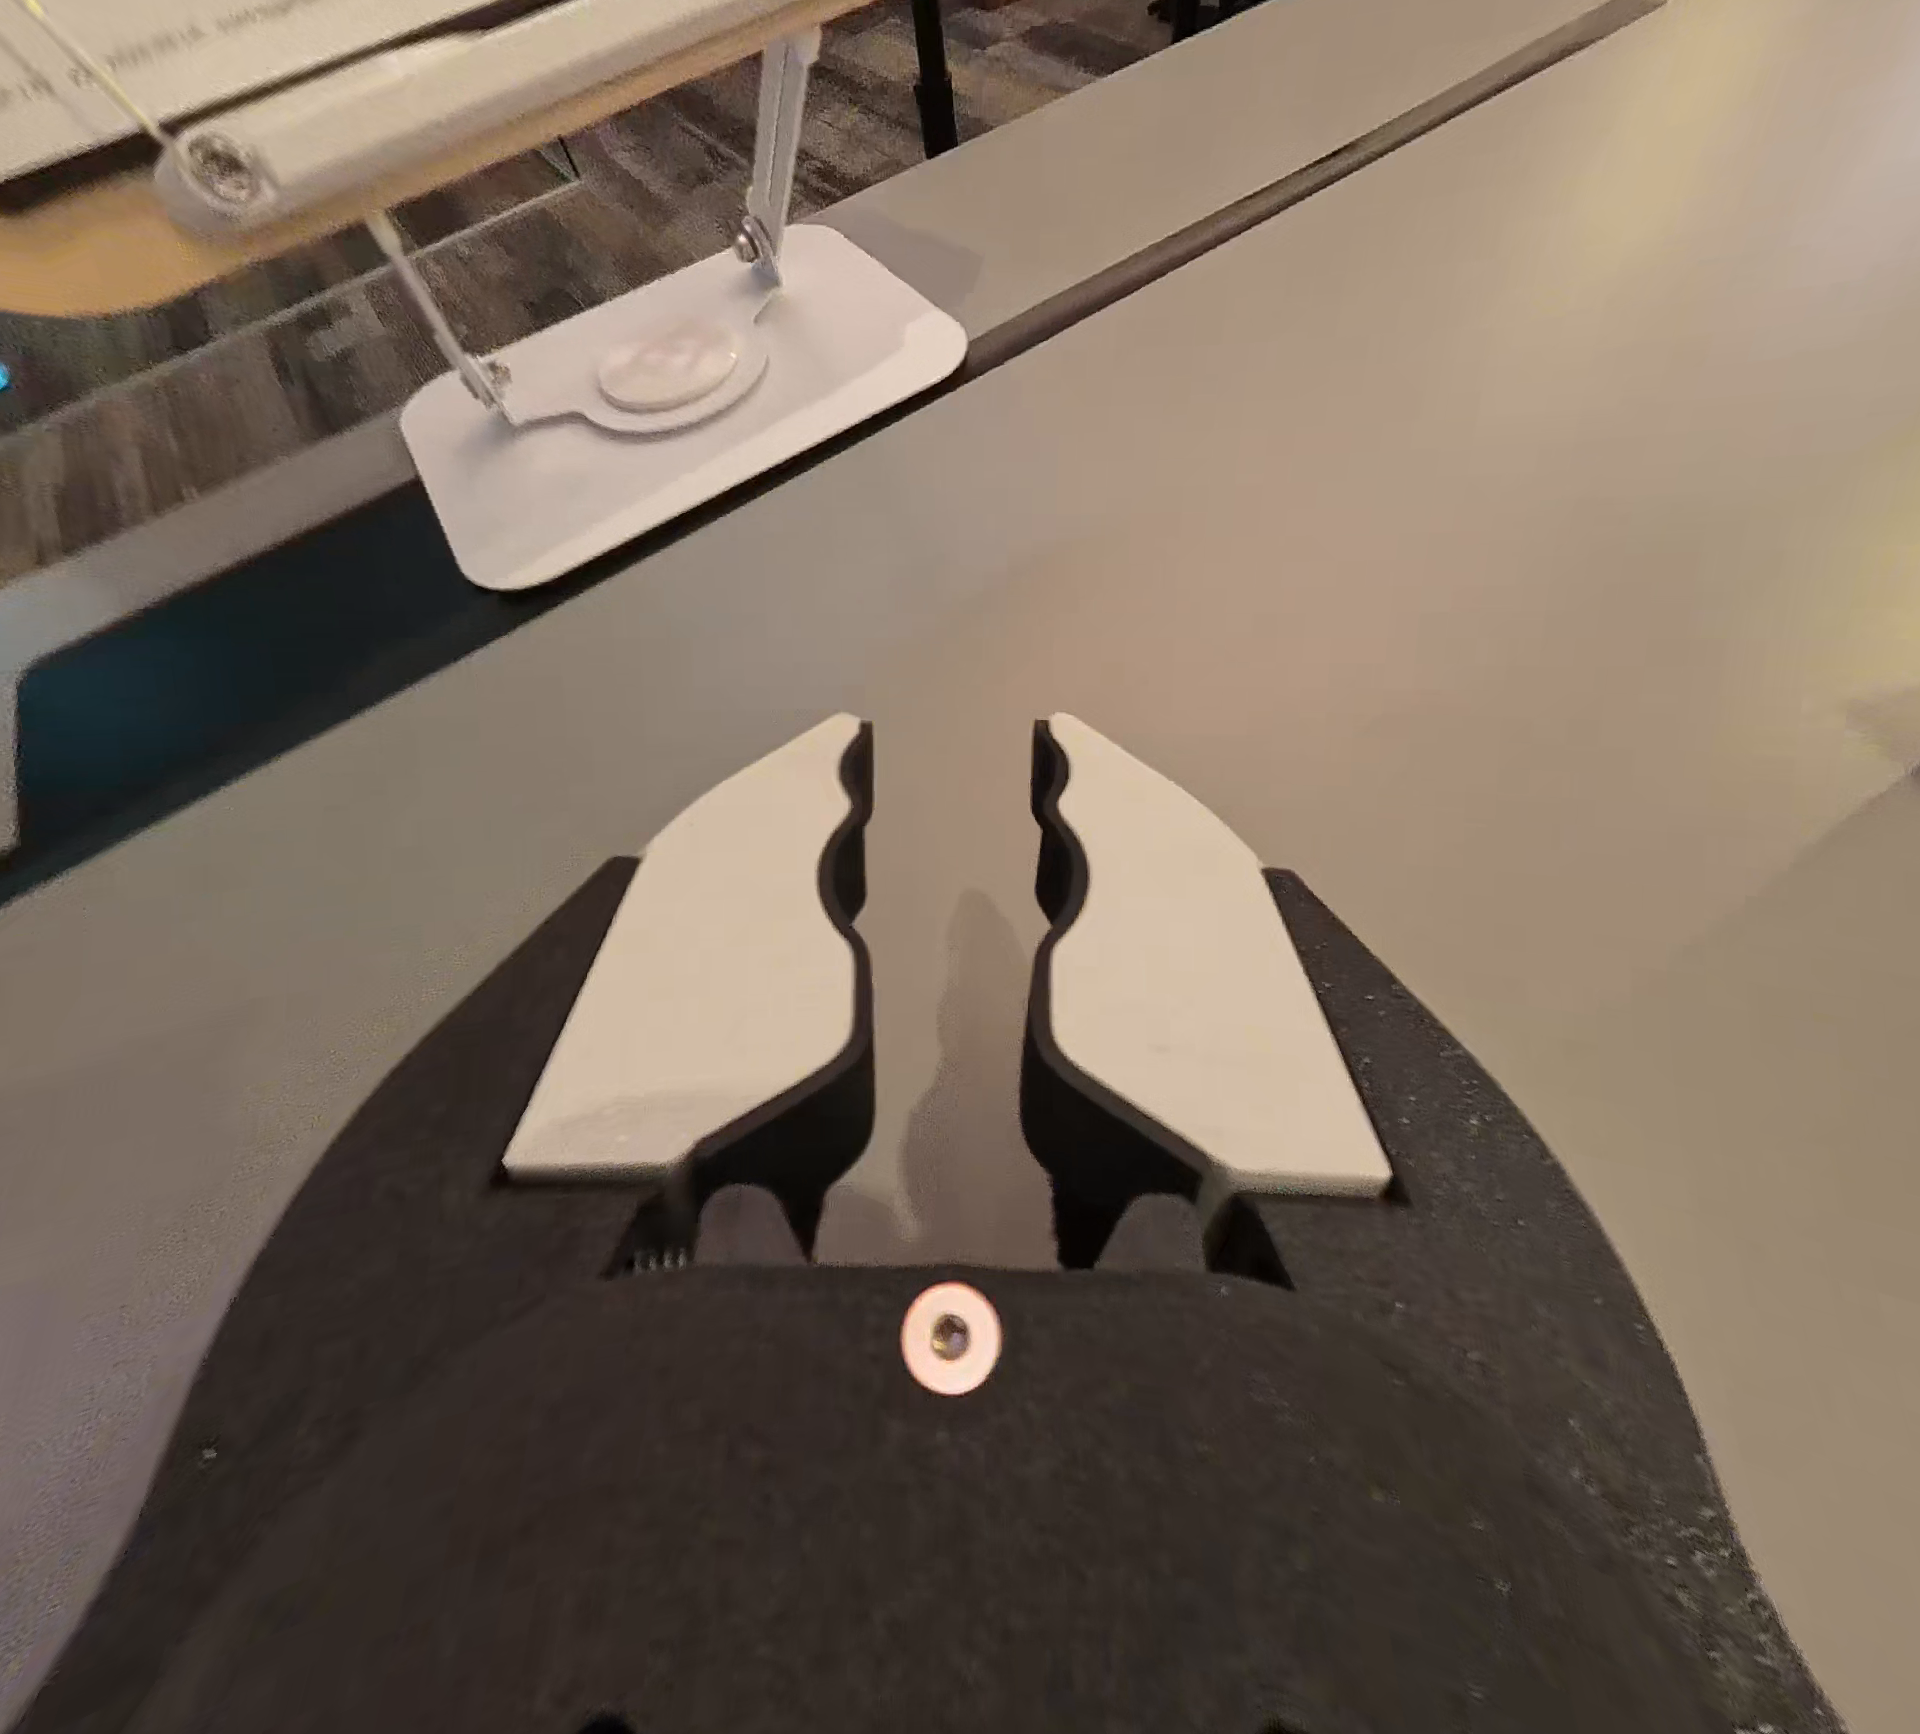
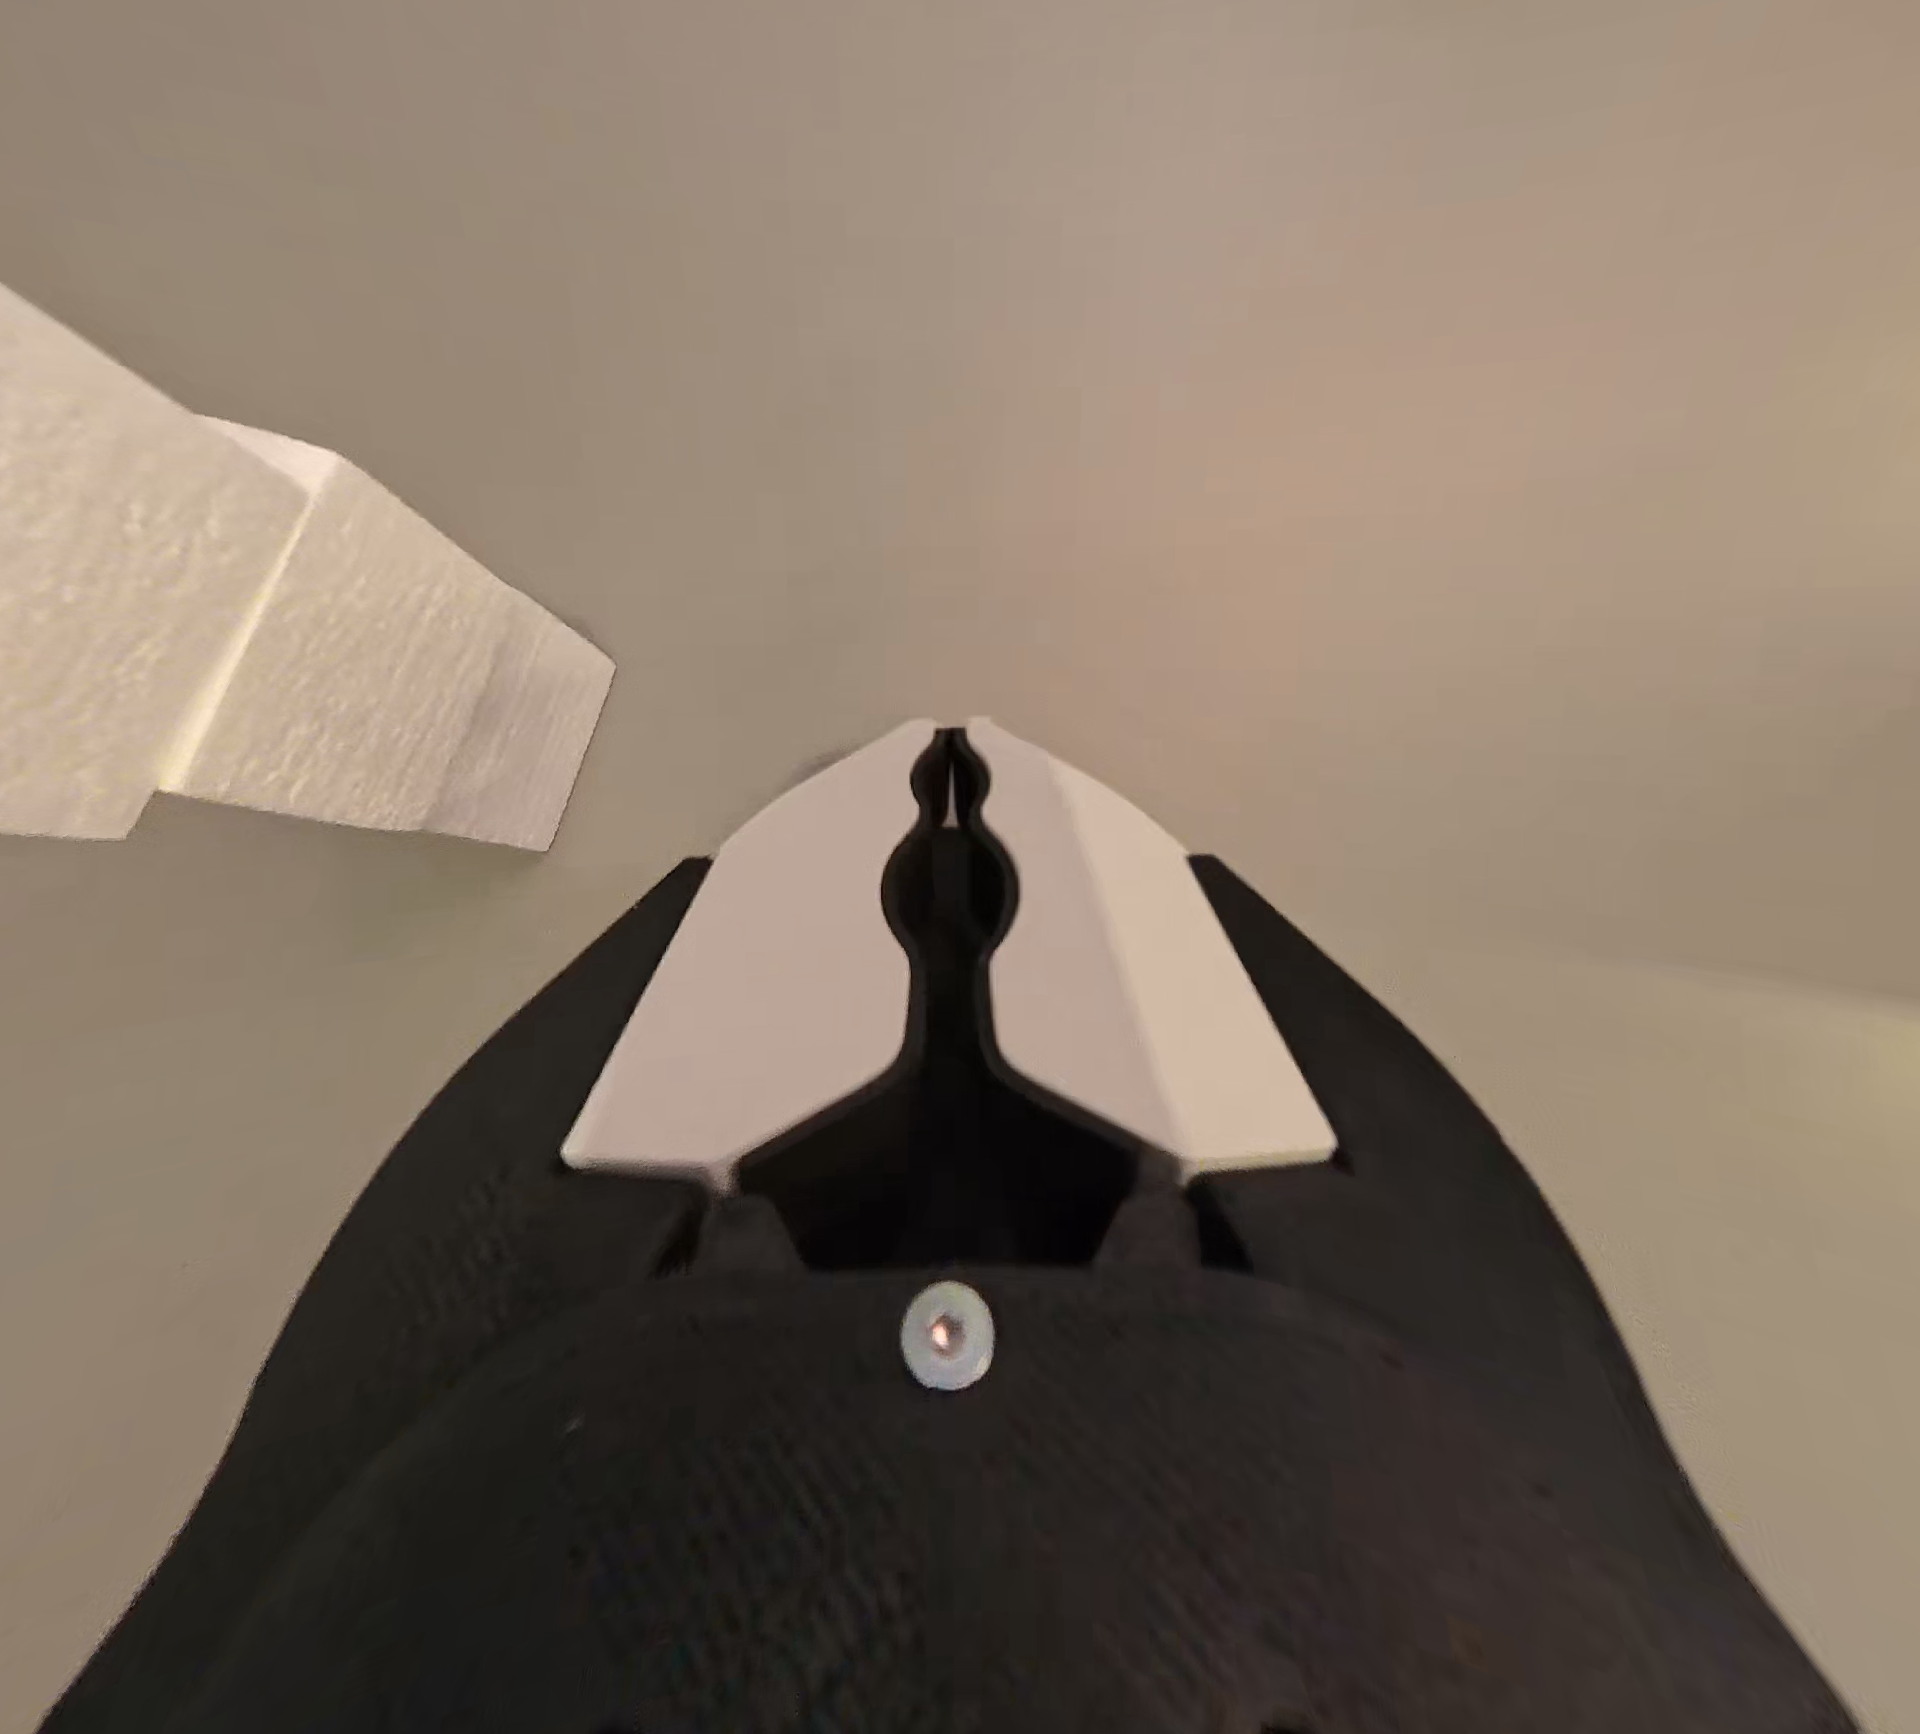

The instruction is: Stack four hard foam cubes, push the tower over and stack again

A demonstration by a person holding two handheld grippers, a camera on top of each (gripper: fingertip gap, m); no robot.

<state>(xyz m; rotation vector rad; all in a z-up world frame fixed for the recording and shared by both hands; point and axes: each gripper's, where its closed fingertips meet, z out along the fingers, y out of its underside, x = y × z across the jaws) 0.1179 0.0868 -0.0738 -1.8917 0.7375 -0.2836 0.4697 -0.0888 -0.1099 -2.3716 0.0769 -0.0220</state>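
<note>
In the right wrist view, white hard foam cubes show at the left edge, stacked one on another and slightly offset, seen from above. My right gripper hangs over the grey table to the right of them, apart from them. Its fingertips meet with nothing between them. In the left wrist view, my left gripper is over bare grey table. Its two fingers stand a narrow way apart with only table showing between them. No foam cube shows in the left wrist view.
A white tilted stand with a flat base and thin legs sits at the table's far edge in the left wrist view, holding up a white panel. A dark seam runs across the table. Chair and table legs show beyond. My hands' fingertips stand some 40 centimeters from each other.
</note>
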